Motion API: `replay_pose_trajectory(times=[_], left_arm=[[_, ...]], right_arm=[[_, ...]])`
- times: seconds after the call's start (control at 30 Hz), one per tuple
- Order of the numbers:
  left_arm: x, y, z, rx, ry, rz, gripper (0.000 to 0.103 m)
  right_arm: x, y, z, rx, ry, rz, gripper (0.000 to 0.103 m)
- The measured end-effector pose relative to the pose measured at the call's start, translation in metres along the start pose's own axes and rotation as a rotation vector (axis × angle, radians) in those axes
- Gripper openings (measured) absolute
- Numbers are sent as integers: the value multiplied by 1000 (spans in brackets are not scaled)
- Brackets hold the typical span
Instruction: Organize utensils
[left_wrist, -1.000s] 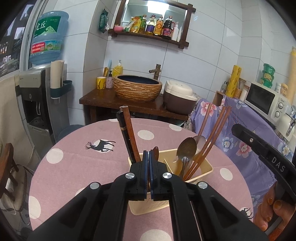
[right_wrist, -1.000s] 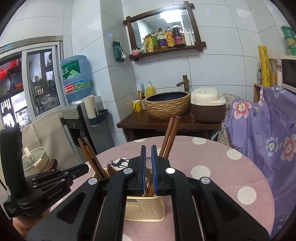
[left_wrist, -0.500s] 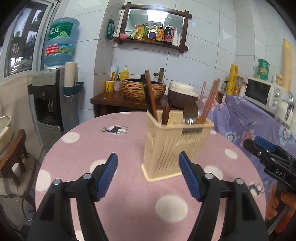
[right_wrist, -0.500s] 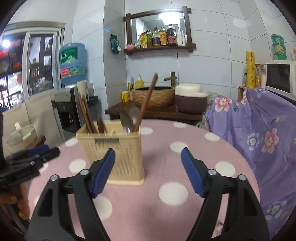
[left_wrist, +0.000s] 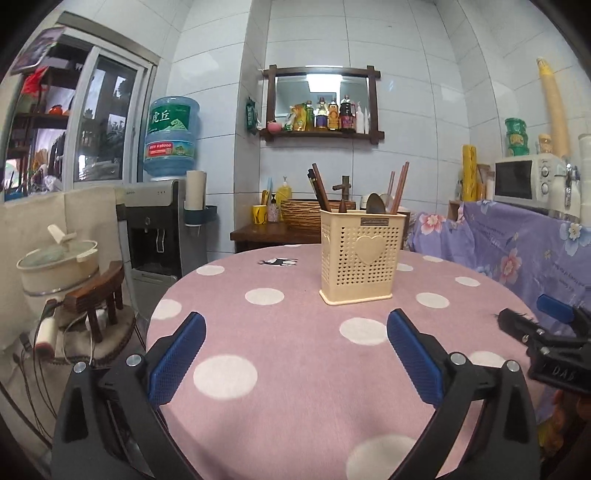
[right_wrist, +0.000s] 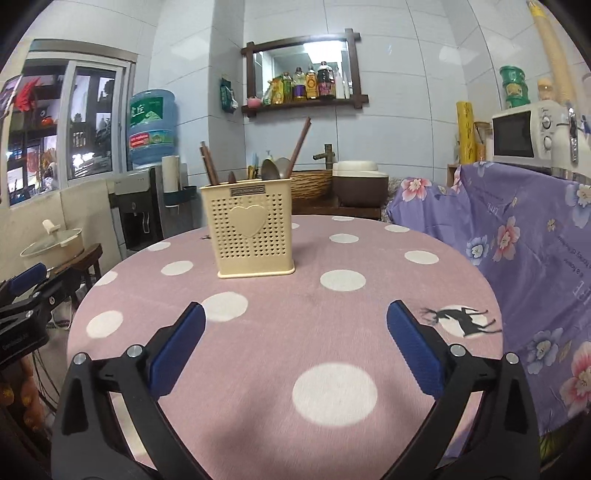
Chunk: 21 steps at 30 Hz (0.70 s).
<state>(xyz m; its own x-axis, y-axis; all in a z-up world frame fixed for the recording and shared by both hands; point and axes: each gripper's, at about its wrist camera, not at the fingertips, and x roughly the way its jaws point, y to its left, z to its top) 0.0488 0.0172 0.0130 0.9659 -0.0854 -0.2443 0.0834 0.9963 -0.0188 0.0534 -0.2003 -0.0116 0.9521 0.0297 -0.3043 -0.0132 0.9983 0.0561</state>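
Observation:
A cream perforated utensil holder (left_wrist: 359, 255) (right_wrist: 250, 229) with a heart on its side stands upright on the round pink polka-dot table (left_wrist: 295, 369) (right_wrist: 295, 332). Brown chopsticks (left_wrist: 399, 184) (right_wrist: 300, 142), dark chopsticks (left_wrist: 318, 186) and spoons (left_wrist: 376, 204) (right_wrist: 275, 168) stick out of its top. My left gripper (left_wrist: 295, 325) hangs over the near table edge, its jaws still opening wide with nothing between them. My right gripper (right_wrist: 295, 321) does the same, well short of the holder. Each gripper shows at the other view's side edge.
A water dispenser (left_wrist: 159, 218) and a pot on a stool (left_wrist: 59, 266) stand left of the table. A flowered purple cloth (right_wrist: 517, 236) covers furniture on the right, under a microwave (right_wrist: 532, 133). A woven basin and rice cooker (right_wrist: 358, 182) sit behind on a wooden counter.
Both grippers went from shut just above the holder to wide open. Both pulled back and down toward the near table edge, so the holder now stands farther away.

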Motion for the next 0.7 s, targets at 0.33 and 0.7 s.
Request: replay_pose_trajectory(times=[0.33, 0.7], left_arm=[[-55, 5, -13, -19, -60, 19, 98], [-60, 8, -17, -33, -61, 12, 98]], right_arm=[[-66, 30, -6, -65, -125, 31, 97], [-84, 44, -5, -120, -181, 53, 97]])
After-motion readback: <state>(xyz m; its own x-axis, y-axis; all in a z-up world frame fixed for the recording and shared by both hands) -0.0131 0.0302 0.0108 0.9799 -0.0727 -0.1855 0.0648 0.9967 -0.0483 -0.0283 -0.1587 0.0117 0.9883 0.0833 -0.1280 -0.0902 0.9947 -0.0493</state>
